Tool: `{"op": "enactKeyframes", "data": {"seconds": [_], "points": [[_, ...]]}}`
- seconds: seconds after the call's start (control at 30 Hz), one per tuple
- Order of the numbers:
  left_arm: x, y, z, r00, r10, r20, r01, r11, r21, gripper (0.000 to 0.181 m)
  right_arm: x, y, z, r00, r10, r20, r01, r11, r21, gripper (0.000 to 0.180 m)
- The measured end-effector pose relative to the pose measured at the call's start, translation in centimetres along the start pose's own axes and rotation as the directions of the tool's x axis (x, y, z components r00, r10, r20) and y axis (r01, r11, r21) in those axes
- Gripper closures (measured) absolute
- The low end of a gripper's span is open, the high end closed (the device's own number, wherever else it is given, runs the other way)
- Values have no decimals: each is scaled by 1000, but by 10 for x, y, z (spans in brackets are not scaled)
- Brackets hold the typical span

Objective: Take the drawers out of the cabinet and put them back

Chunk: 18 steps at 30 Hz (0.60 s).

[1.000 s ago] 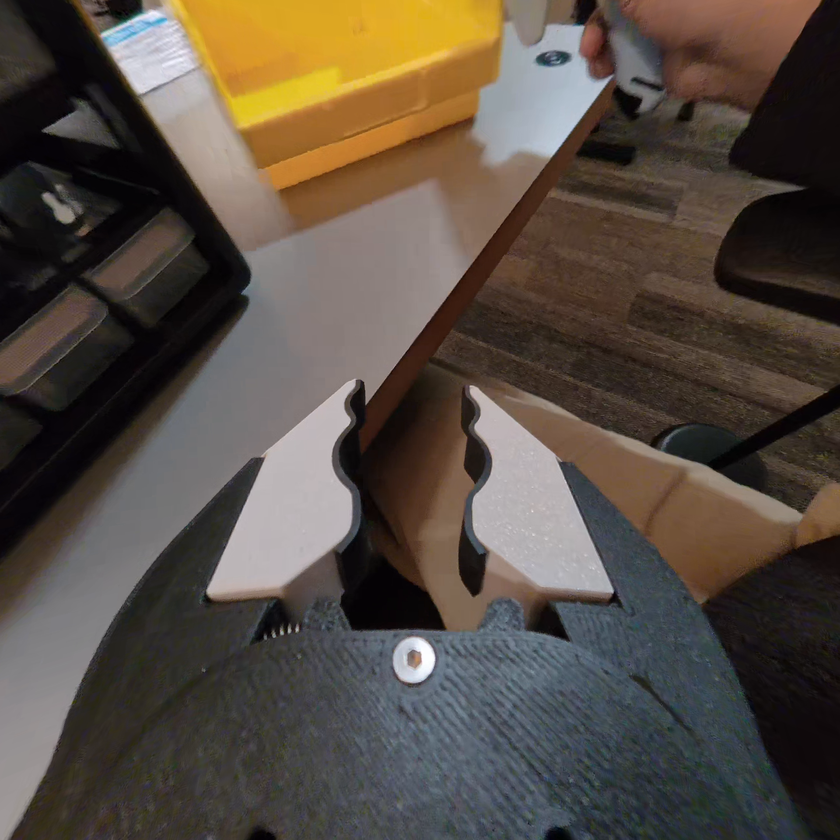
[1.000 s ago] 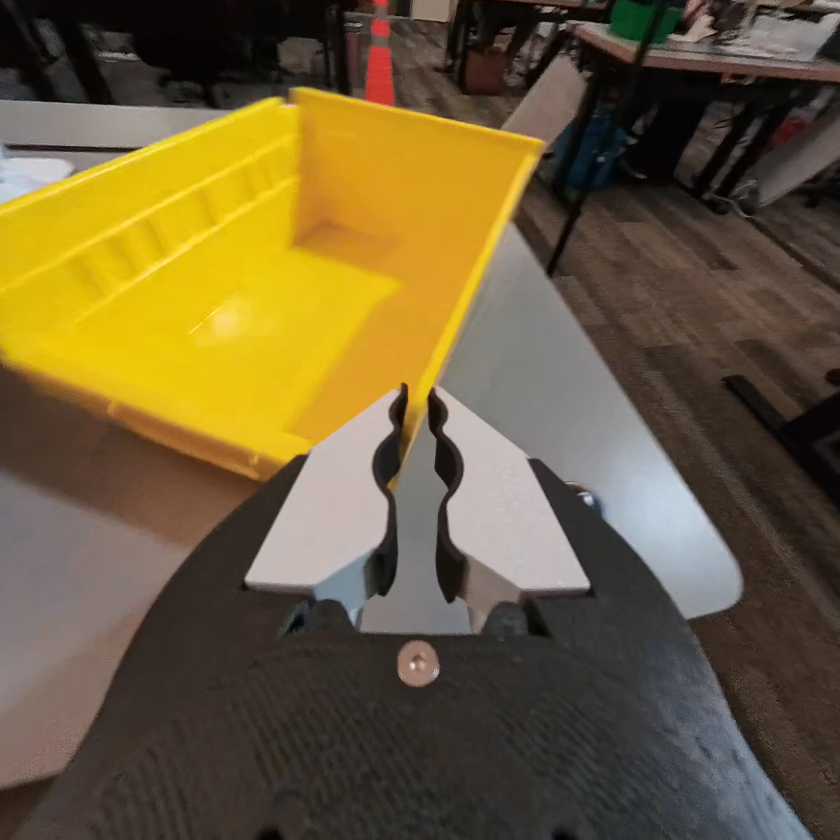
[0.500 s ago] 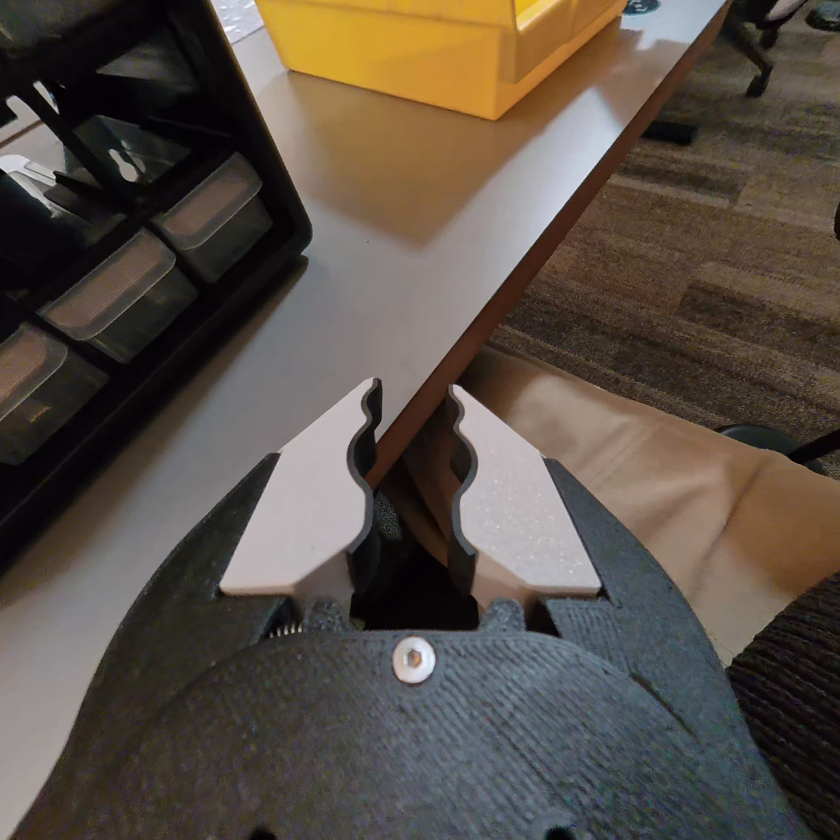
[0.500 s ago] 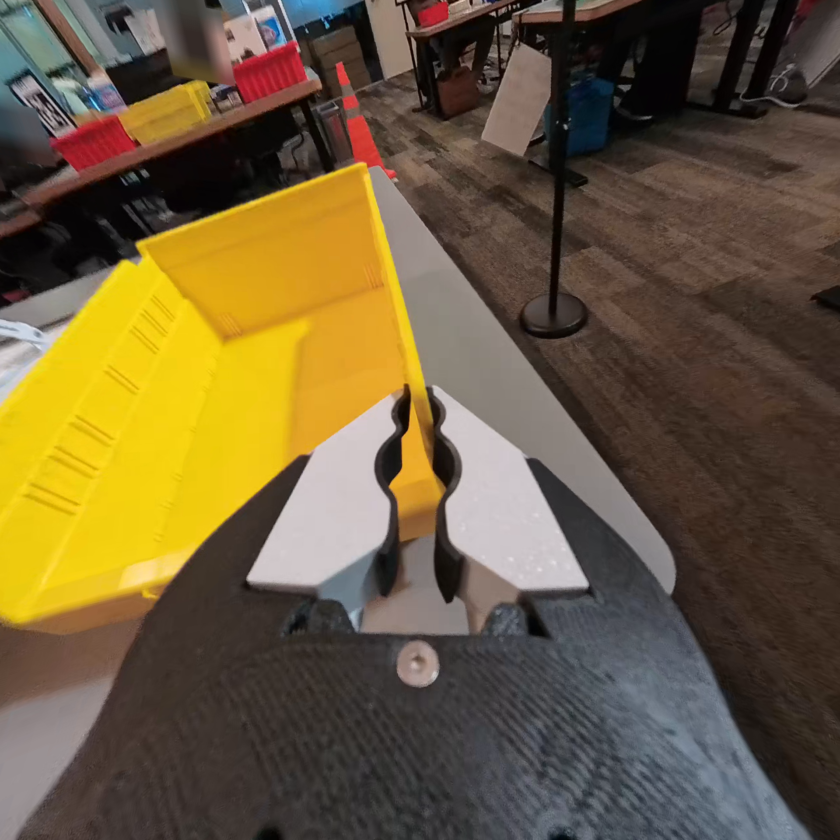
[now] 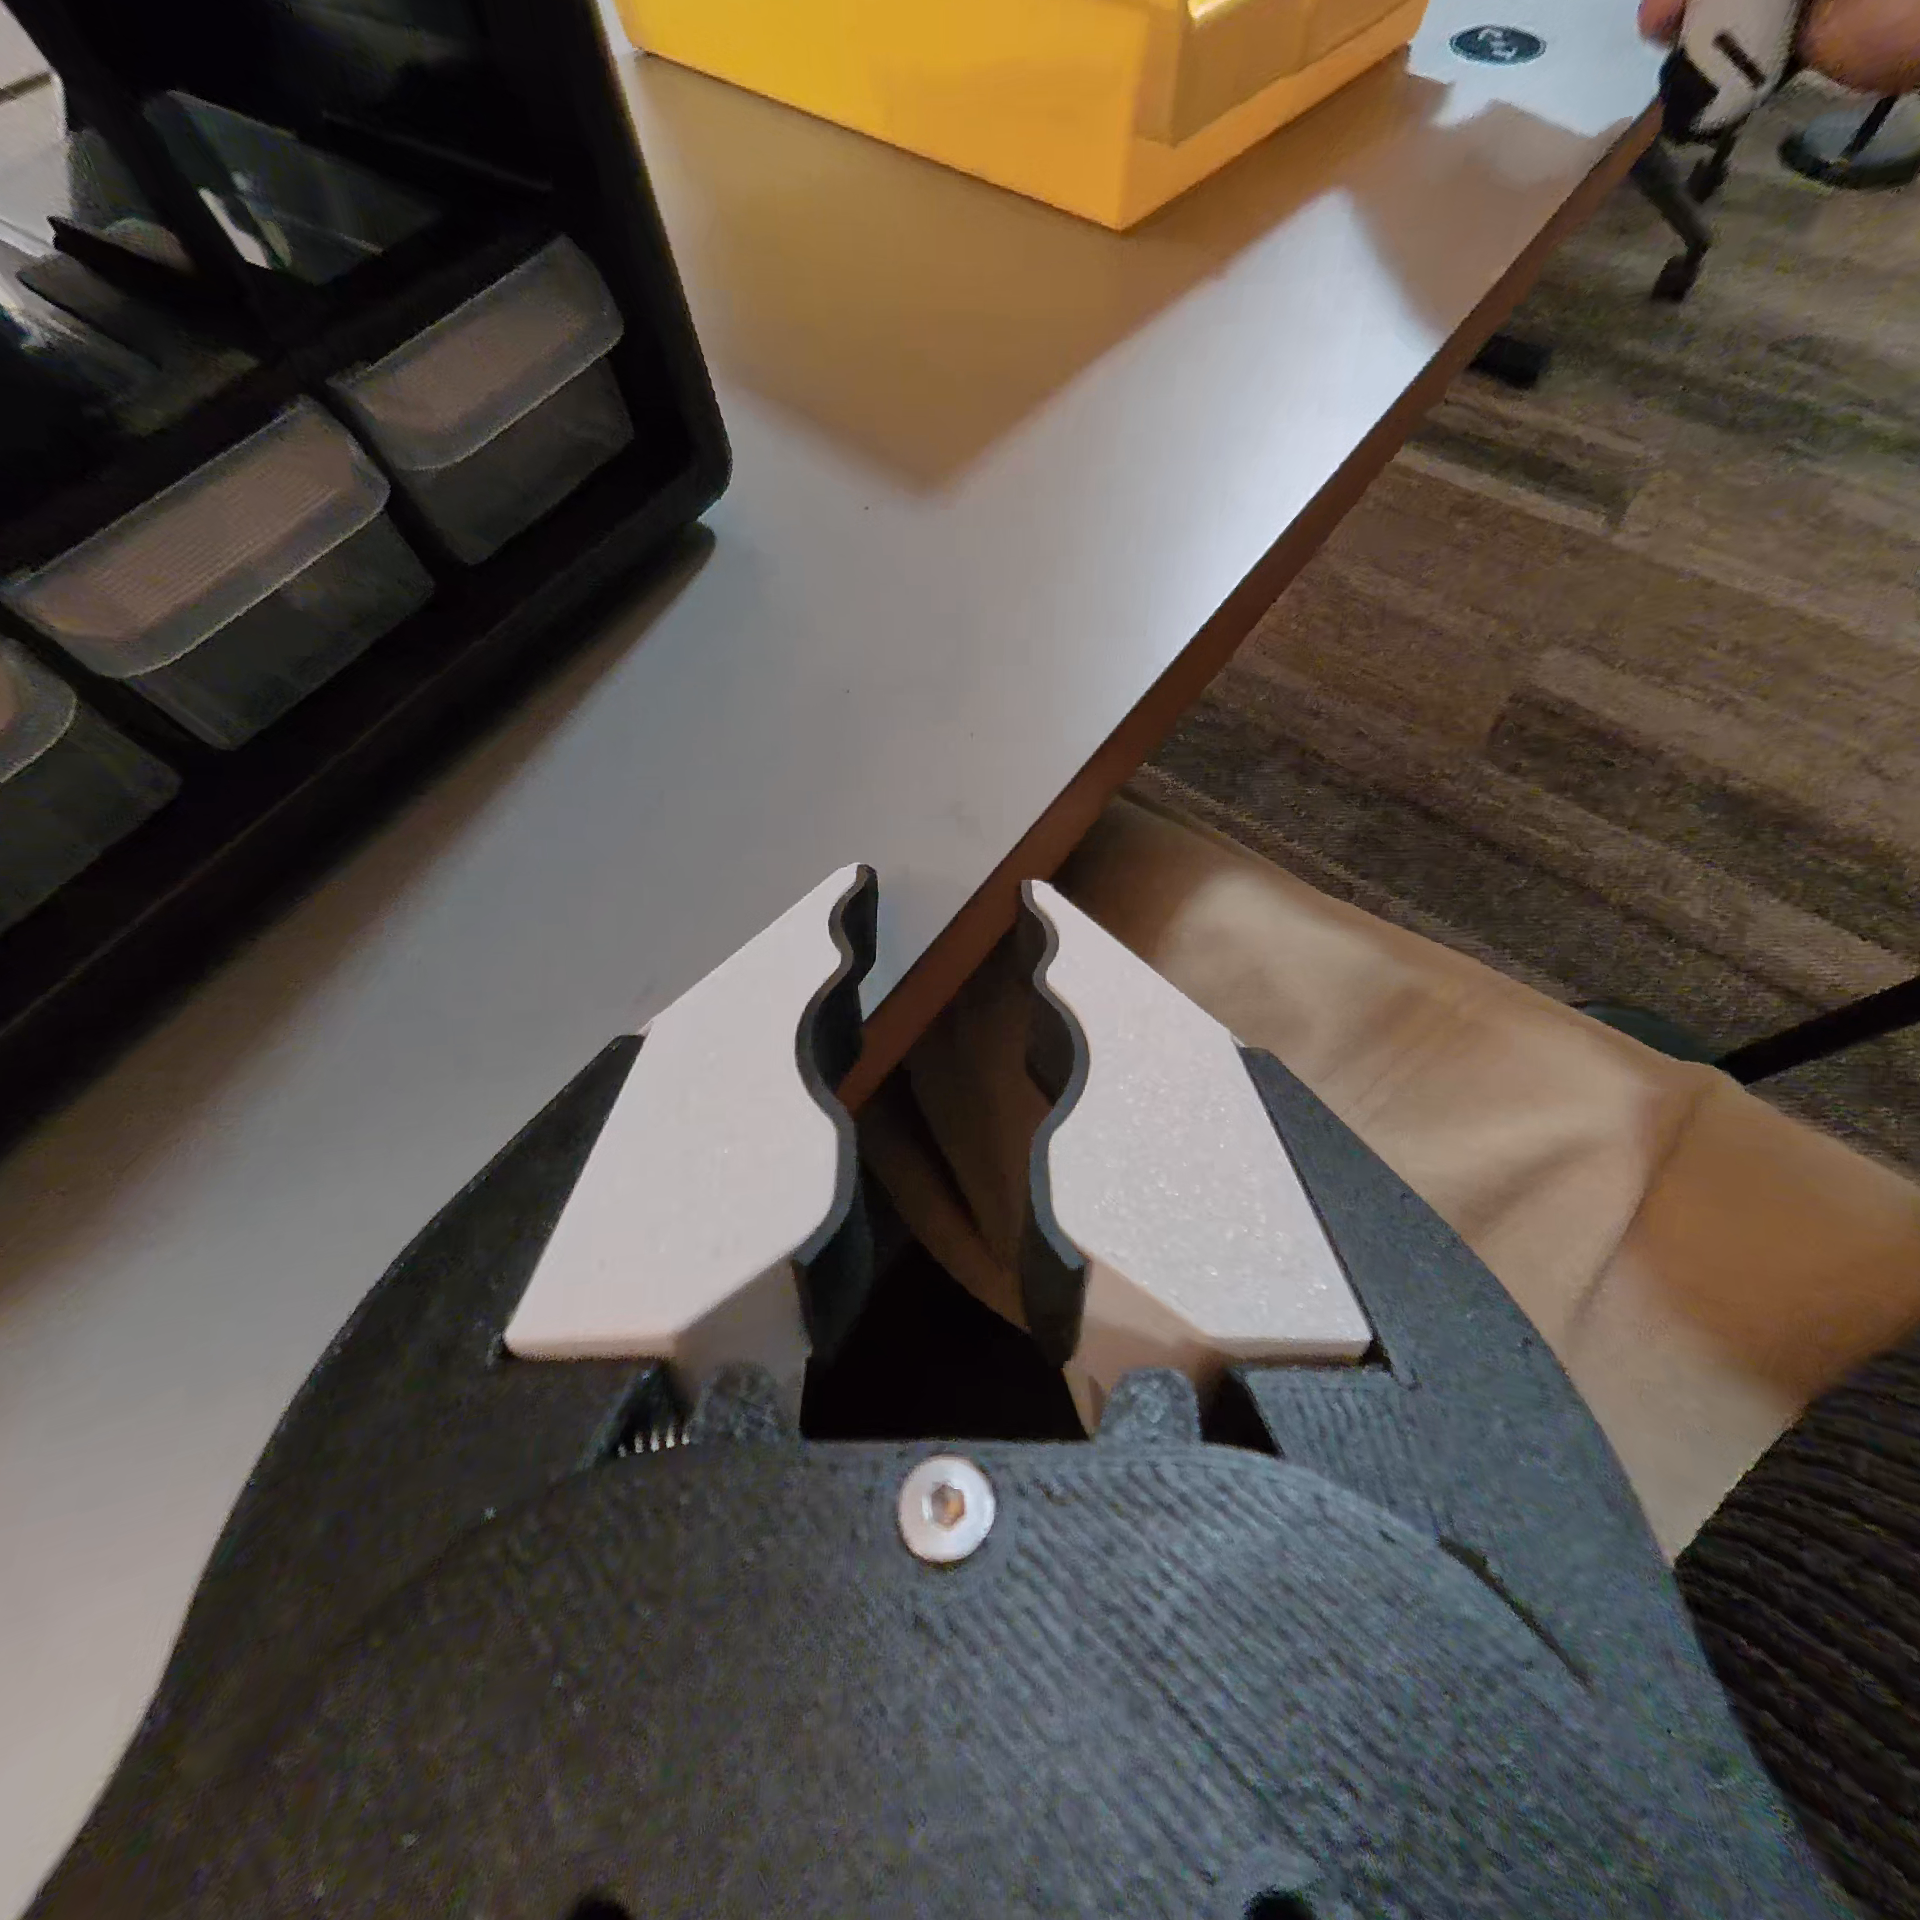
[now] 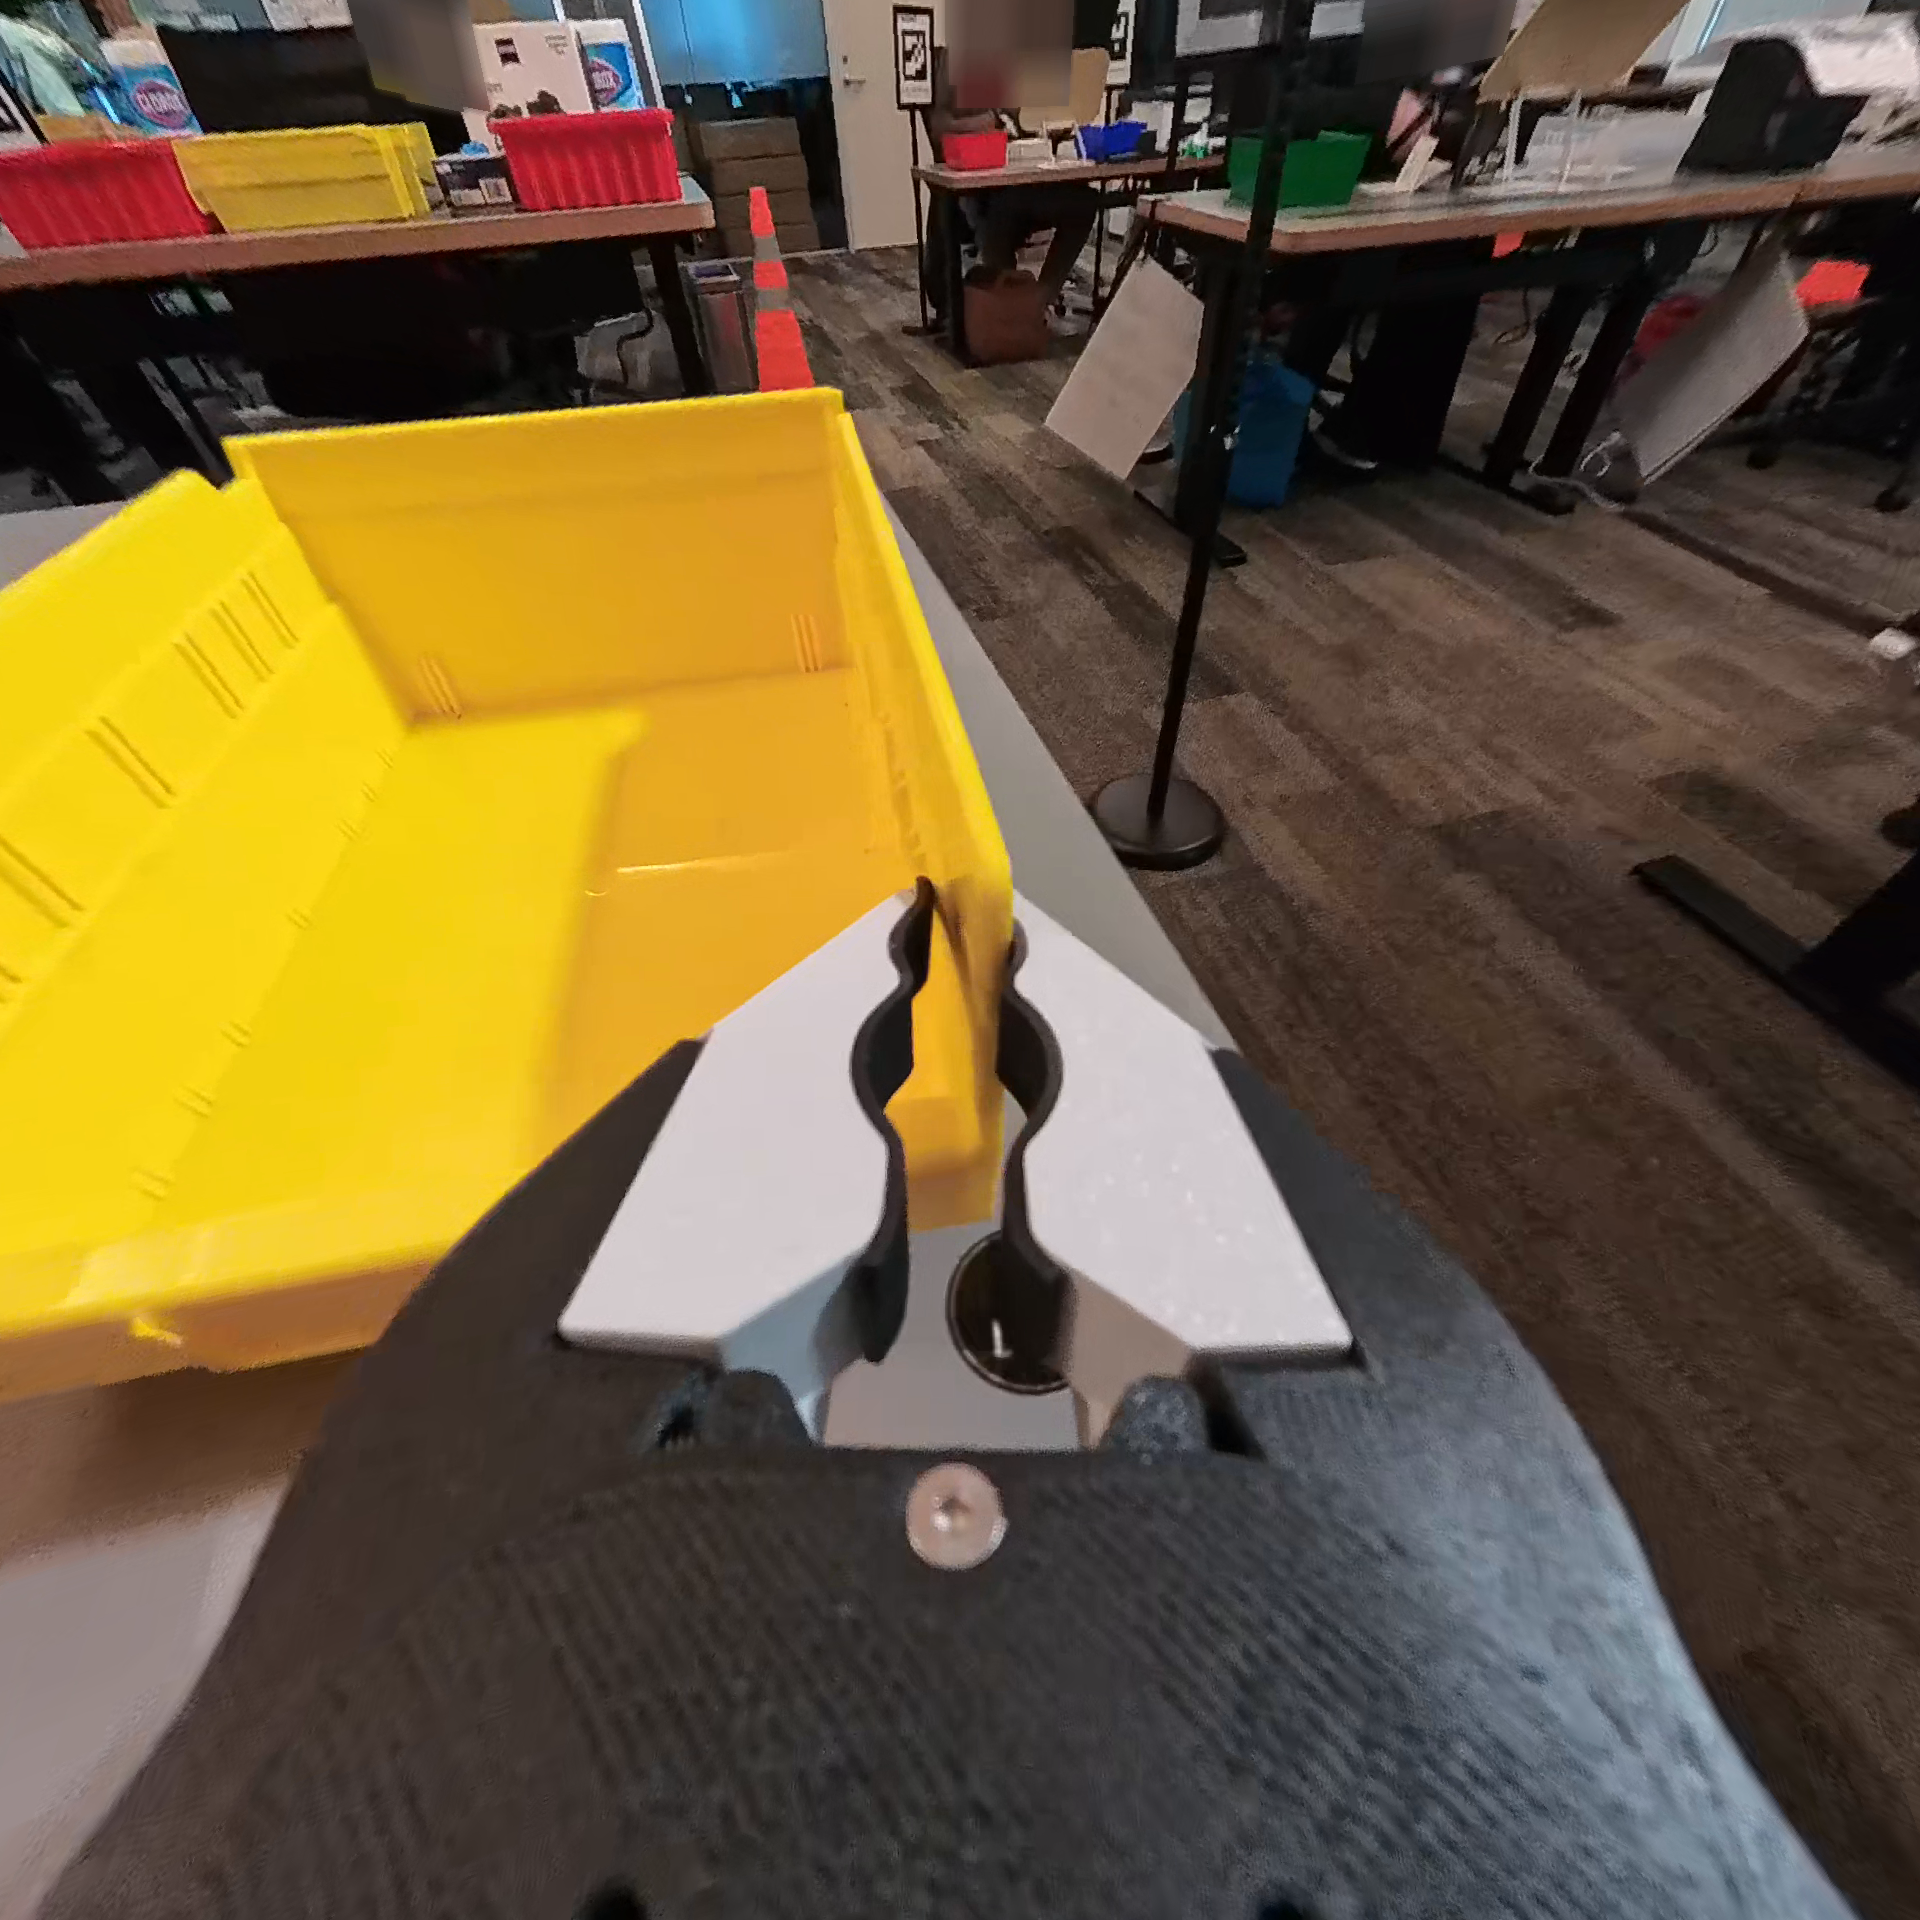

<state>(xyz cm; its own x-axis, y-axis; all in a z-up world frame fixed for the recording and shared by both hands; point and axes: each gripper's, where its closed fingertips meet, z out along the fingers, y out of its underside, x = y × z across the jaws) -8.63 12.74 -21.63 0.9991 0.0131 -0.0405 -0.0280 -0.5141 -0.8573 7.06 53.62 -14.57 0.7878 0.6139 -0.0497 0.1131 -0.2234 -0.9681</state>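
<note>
A black cabinet (image 5: 644, 260) stands at the left of the grey table (image 5: 831, 520), with translucent drawers (image 5: 488, 395) seated in its lower slots. My left gripper (image 5: 945, 883) is open and empty, hovering over the table's front edge, apart from the cabinet. A yellow bin (image 5: 1018, 94) sits farther along the table. In the right wrist view, my right gripper (image 6: 966, 909) is shut on the near right corner of the yellow bin's (image 6: 416, 831) side wall. The bin is empty.
A person's tan trouser leg (image 5: 1455, 1143) lies just past the table edge. A hand (image 5: 1849, 42) shows at the far end of the table. A black pole on a round base (image 6: 1158, 821) stands on the floor. Tables with red and yellow bins (image 6: 301, 177) stand behind.
My right gripper stayed shut on the bin wall and slid the bin to the right as its view swung up and levelled. My left gripper's view swung towards the cabinet and its fingers narrowed a little.
</note>
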Motion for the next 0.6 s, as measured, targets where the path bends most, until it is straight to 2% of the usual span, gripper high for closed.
{"op": "enactKeyframes", "data": {"seconds": [0.03, 0.23, 0.37, 0.47, 0.6], "points": [[0, -1, -1, 1000, -15, -5, 15, 1000, 6, 158, 1, 0, 0, 999, -35, -17, 35, 999, 4, 171], [-7, -4, -4, 999, -39, 5, 39, 999, 21, 158, 6, -2, -2, 989, -104, -106, 101, 994, -30, 160], [-11, -5, -3, 998, -63, 5, 63, 998, 25, 157, 6, -2, -4, 995, -52, -87, 50, 998, -25, 162], [-12, -5, -3, 997, -73, 1, 73, 997, 24, 157, 8, -1, -4, 996, -23, -89, 21, 1000, -23, 157], [-12, -4, -3, 998, -66, 5, 66, 998, 24, 157, 6, 0, -4, 997, -5, -79, 4, 1000, -21, 162]]}}
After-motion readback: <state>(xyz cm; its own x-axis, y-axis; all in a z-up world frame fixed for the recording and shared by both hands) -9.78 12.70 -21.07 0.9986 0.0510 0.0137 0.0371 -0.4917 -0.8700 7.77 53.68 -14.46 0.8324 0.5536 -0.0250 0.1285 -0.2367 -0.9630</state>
